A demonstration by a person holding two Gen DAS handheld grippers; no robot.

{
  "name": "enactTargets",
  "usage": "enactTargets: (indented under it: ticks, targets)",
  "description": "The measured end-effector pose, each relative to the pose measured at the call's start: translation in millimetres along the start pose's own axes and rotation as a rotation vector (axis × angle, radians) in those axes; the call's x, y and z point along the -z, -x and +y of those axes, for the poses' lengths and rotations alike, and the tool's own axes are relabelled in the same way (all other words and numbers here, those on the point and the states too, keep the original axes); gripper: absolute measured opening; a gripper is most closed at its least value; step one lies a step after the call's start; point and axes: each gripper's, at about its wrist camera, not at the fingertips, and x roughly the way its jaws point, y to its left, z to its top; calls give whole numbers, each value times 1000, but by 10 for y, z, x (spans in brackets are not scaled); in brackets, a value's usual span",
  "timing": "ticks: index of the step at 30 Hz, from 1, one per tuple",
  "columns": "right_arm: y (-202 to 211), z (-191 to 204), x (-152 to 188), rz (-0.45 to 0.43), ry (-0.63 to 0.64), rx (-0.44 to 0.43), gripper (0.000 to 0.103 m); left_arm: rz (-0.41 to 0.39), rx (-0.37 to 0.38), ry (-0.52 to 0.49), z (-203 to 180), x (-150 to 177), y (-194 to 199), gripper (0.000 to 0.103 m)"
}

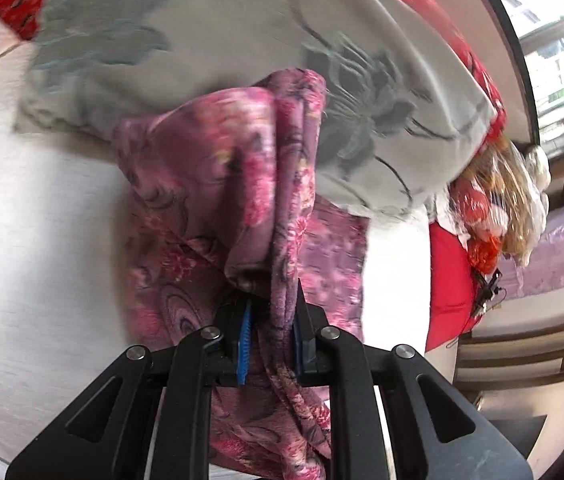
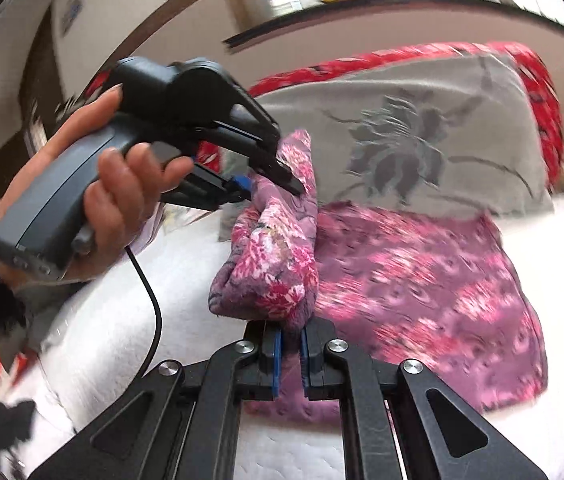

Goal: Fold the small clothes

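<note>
Two tongs hold one pink floral garment (image 2: 422, 280) above a white bed (image 2: 113, 320). At the left of the right wrist view, a hand (image 2: 93, 196) grips the grey handle of the left tongs (image 2: 269, 186), whose black fingers pinch the far, raised end of a bunched fold of the cloth. A black cable (image 2: 153, 300) hangs from that handle to the mattress. At the near centre, the right tongs (image 2: 290, 356) are clamped on the near end of the same fold, blue pads pressed against the fabric. To the right, the rest of the garment lies spread flat on the bed, near a grey pillow (image 2: 422, 128) with a dark flower print; a red patterned cloth (image 2: 538, 92) lies behind the pillow.

From the left wrist view, the left tongs (image 1: 269, 340) are closed on a thick gather of the garment (image 1: 209, 168), which rises toward the grey pillow (image 1: 209, 32). At the far right, a red item (image 1: 448, 280) sits past the bed's edge.
</note>
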Motion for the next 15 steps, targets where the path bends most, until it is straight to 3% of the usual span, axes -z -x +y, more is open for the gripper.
enactTargets:
  ticks: [9,15]
  targets:
    - [378,-942,71,-4,-253,36,6,88,22,-57,-840,203,-739,13]
    - [414,-1502,280,62,-433,52,6,138,8,-29,-1008,370,-1216,17]
